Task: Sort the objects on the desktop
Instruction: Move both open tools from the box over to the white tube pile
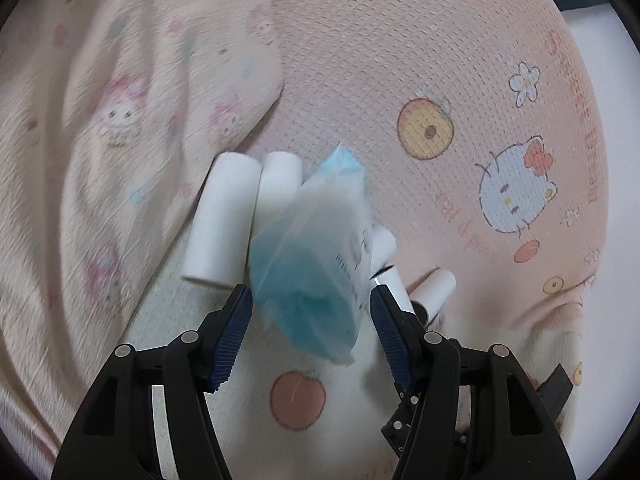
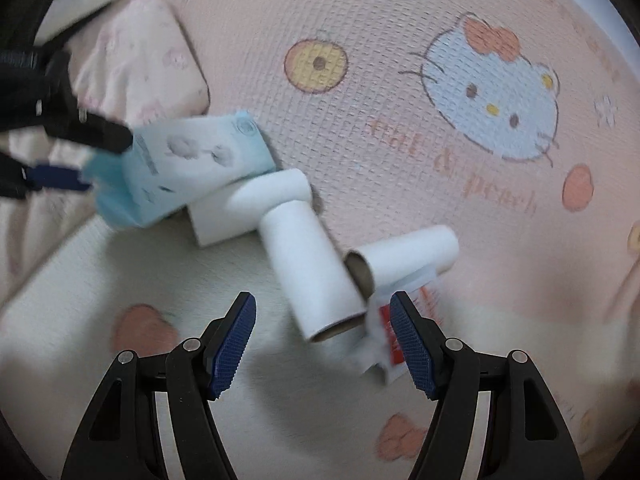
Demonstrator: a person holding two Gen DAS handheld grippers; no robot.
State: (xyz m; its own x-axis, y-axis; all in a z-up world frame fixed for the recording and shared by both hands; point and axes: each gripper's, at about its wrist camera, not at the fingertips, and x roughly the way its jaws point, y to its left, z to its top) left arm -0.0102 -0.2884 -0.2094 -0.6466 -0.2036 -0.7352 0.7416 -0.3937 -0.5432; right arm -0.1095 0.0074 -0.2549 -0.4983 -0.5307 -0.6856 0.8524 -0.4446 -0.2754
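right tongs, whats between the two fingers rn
In the right wrist view the right tongs stand open. Between the fingers lie the open end of a white paper tube and, by the right finger, a red-and-white packet; otherwise just cloth.

Surface was a peach Hello Kitty waffle-weave blanket with a folded pink cartoon-print cloth on it; soft even light.

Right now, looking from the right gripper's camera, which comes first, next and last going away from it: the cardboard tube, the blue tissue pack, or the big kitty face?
From the right gripper:
1. Cardboard tube, just ahead, slightly right of middle.
2. Blue tissue pack, farther off to the left, between the left gripper's fingers.
3. Kitty face, farthest, up on the right, printed on the pink cloth.
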